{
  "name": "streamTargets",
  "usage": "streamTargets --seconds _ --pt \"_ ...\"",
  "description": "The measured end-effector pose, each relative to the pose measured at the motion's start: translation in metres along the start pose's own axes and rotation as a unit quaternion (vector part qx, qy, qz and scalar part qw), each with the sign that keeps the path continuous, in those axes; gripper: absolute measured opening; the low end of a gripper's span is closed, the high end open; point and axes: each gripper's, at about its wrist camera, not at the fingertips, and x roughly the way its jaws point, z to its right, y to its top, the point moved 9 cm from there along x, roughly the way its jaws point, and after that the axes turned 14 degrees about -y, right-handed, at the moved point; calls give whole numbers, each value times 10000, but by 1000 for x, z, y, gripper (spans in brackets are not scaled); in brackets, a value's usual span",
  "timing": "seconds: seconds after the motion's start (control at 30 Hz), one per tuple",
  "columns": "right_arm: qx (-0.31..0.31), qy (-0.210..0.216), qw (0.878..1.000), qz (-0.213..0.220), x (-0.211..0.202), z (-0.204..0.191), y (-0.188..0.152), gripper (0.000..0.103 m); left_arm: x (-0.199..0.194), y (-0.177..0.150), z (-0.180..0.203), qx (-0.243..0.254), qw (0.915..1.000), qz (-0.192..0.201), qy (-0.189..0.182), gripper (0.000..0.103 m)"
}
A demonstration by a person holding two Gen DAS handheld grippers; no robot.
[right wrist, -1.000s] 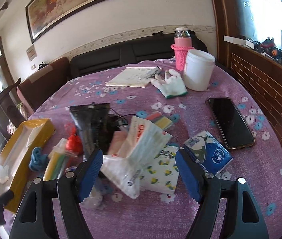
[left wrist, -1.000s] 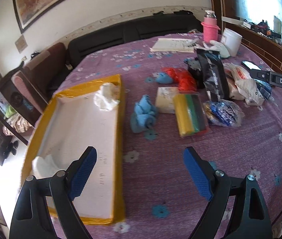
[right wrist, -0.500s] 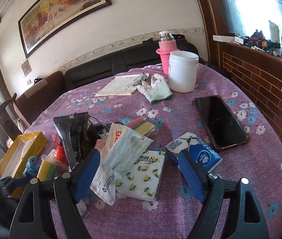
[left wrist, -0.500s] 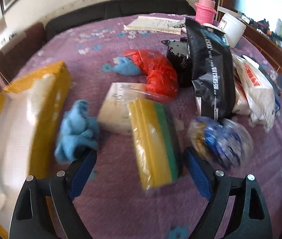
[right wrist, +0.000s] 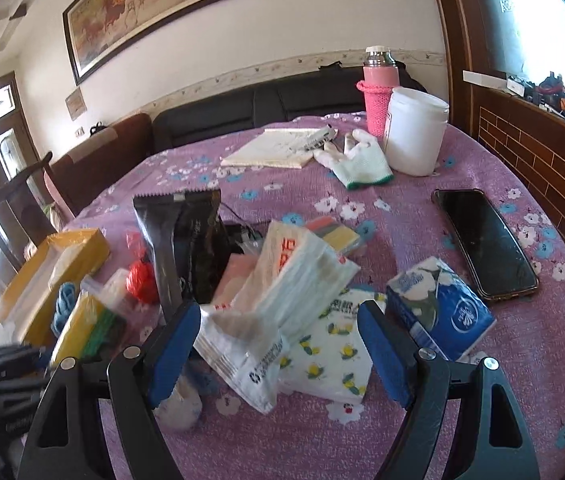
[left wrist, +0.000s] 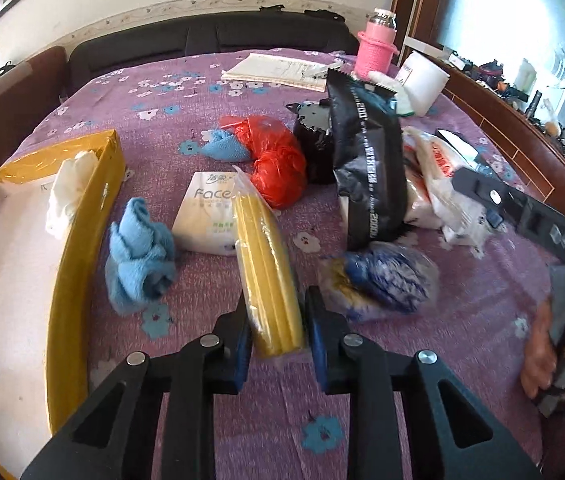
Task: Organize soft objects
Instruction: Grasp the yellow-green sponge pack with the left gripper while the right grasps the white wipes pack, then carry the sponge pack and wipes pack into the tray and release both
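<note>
My left gripper (left wrist: pixel 276 320) is shut on the near end of a yellow sponge pack (left wrist: pixel 266 264), which stands on edge; the pack also shows in the right wrist view (right wrist: pixel 86 320). A blue cloth (left wrist: pixel 138 256) lies left of it, beside the yellow box (left wrist: pixel 82 240) that holds white cloths (left wrist: pixel 68 192). A white tissue pack (left wrist: pixel 210 212), a red bag (left wrist: pixel 274 160), a black pouch (left wrist: pixel 366 168) and a blue-filled clear bag (left wrist: pixel 382 280) lie around. My right gripper (right wrist: pixel 278 348) is open above a white plastic bag (right wrist: pixel 278 292).
A blue tissue pack (right wrist: pixel 438 312), a floral tissue pack (right wrist: pixel 330 356), a phone (right wrist: pixel 482 240), a white glove (right wrist: pixel 362 164), a white jar (right wrist: pixel 416 136), a pink bottle (right wrist: pixel 378 96) and a notebook (right wrist: pixel 278 148) sit on the purple tablecloth (right wrist: pixel 542 360). A sofa lies behind.
My left gripper moved right from the yellow box to the sponge pack and closed on it, tipping it on edge. My right gripper stayed open and shifted slightly.
</note>
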Motion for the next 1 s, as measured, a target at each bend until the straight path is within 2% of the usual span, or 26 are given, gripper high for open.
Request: streamTargets --seconds 0.13,0.2,0.27,0.3,0.33,0.37,0.4,0.47,0.5,0.53,0.57,0.67,0.8,1.0 --pt "153 131 9995 -241 9 -5 4 84 -6 -2 1 2 10000 6 -51 20" --pt "86 61 9993 -350 14 -11 5 83 -5 -3 -2 -77 9999 -31 -62 20" --pt "65 -11 9991 -419 18 -15 6 78 1 -5 -4 -117 9998 -163 -32 21" --pt "68 -43 9989 -468 20 -17 7 75 4 -5 -5 -116 9998 -180 13 32" --pt "80 -73 9985 -542 23 -18 7 66 7 -4 -7 -105 9997 -196 53 51" --pt "108 -74 9980 -623 26 -20 6 48 9 -2 -9 -108 9997 -178 110 58" --pt "126 -88 9975 -696 28 -20 6 40 13 1 -13 -146 9997 -125 168 63" --pt "234 -72 9964 -815 29 -19 4 35 19 2 -16 -222 9996 -160 122 60" --pt "272 -35 9960 -845 27 -18 4 34 19 3 -17 -235 9996 -115 138 42" --pt "300 14 9958 -868 24 -18 3 16 19 3 -15 -219 9997 -109 84 36" --pt "328 75 9953 -911 21 -17 2 15 16 1 -12 -282 9994 -116 -151 36" --pt "426 136 9944 -954 10 -9 -1 15 2 0 -5 -217 9993 63 -300 34" --pt "623 261 9932 -948 -7 0 -2 15 -36 1 3 -197 9971 432 -603 34" --pt "600 636 9932 -775 -40 -21 9 15 -97 9 -13 -353 9929 904 -683 34"
